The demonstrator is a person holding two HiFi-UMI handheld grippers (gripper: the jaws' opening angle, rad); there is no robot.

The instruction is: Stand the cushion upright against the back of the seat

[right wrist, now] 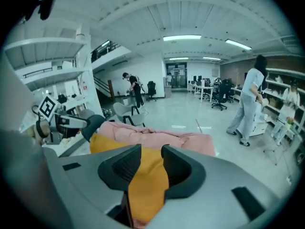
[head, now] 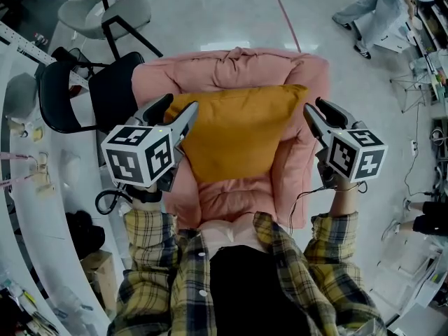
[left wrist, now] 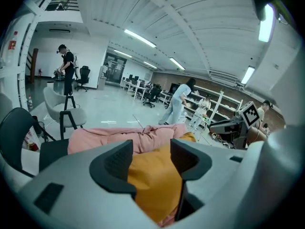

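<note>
A mustard-yellow cushion (head: 238, 128) hangs over the seat of a pink padded armchair (head: 238, 65), its top edge near the chair's backrest. My left gripper (head: 178, 110) is shut on the cushion's left edge, and my right gripper (head: 318, 112) is shut on its right edge. In the left gripper view the cushion (left wrist: 152, 185) fills the gap between the jaws of the left gripper (left wrist: 150, 151), with the pink chair back (left wrist: 119, 137) behind. The right gripper view shows the same: yellow fabric (right wrist: 147, 190) pinched in the right gripper (right wrist: 151, 159).
A black chair (head: 70, 93) stands against the armchair's left side, with a grey chair (head: 105, 12) behind it. A white curved desk (head: 28, 208) runs down the left. People (head: 378, 5) stand at the far right by shelving. Shiny open floor lies beyond the armchair.
</note>
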